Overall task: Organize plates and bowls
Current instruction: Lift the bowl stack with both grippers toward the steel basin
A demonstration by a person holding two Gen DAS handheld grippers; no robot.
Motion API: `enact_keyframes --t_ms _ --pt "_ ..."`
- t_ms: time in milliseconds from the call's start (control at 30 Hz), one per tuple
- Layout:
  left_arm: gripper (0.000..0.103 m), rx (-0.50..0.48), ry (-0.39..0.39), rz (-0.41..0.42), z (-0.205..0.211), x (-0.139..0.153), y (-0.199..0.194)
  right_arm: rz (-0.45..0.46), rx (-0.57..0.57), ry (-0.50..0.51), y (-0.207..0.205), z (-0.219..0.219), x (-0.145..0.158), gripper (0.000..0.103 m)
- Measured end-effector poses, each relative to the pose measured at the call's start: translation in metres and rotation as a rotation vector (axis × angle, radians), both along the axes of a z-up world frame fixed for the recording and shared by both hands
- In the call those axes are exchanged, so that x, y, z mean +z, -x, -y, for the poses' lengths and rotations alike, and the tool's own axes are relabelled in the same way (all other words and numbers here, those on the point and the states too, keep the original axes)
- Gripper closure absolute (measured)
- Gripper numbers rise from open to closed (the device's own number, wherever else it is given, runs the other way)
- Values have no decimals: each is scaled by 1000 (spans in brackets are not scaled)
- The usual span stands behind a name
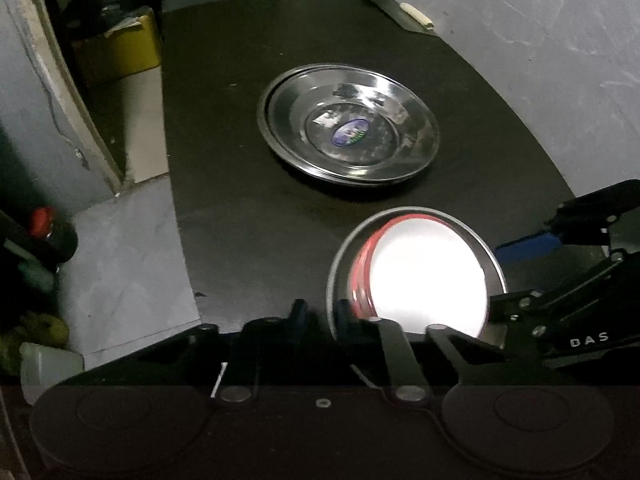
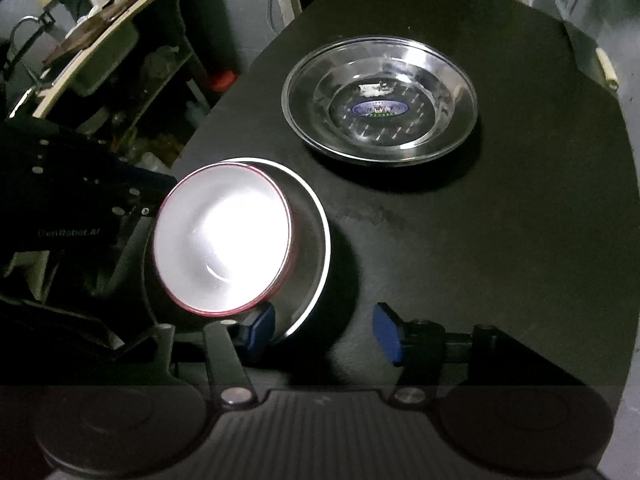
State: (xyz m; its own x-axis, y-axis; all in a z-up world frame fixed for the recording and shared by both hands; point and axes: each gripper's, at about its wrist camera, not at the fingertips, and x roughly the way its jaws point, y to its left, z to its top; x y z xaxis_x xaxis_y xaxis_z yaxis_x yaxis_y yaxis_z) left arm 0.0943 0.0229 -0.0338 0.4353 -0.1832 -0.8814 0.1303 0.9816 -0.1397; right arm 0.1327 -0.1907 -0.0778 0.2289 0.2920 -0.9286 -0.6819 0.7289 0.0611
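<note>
Bowls sit nested at the near edge of the black table: a white bowl with a red rim lies tilted inside a wider steel bowl, its red rim leaning towards the steel bowl's 9 o'clock side. In the left wrist view, off the table at about 9 o'clock, a red-capped dark bottle stands on the grey floor, and a yellow box sits in the dim recess at about 11 o'clock. The left gripper has its claw pressed together on the steel bowl's wall at the bowl's 7 o'clock edge, one finger outside the rim and the other tucked inside it, just beside the red rim (the dark makes the contact itself hard to read). Beyond the bowls, at roughly 12 o'clock from them and well apart, two steel plates rest stacked mid-table, the upper one carrying an oval blue sticker at its centre. Farther right, the right gripper stands half spread astride the steel bowl's rim: its left blue pad lies inside the steel bowl under the red rim, while the right blue pad hangs clear outside, pinching nothing.
</note>
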Motion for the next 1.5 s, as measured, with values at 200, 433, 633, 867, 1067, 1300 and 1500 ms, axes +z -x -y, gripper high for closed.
enact_keyframes --t_ms 200,433,633,867,1067,1300,1500 --pt "94 -30 -9 -31 9 -5 1 -37 75 4 4 -12 -9 68" --pt "93 -16 20 -38 6 -8 2 -56 63 -18 3 -10 -11 69" --pt "92 -27 54 -49 1 -13 -1 -63 69 -37 2 -9 -14 69" --pt "93 -6 66 -73 2 -14 -5 -71 61 -66 0 -3 -14 72" --pt "93 12 128 -101 -1 -17 -7 -82 8 -94 -4 8 -10 76" --pt "93 17 131 -86 1 -12 -10 -78 -10 -111 -9 14 -7 76" --pt "93 26 132 -58 1 -3 -16 -62 -33 -134 -14 17 1 77"
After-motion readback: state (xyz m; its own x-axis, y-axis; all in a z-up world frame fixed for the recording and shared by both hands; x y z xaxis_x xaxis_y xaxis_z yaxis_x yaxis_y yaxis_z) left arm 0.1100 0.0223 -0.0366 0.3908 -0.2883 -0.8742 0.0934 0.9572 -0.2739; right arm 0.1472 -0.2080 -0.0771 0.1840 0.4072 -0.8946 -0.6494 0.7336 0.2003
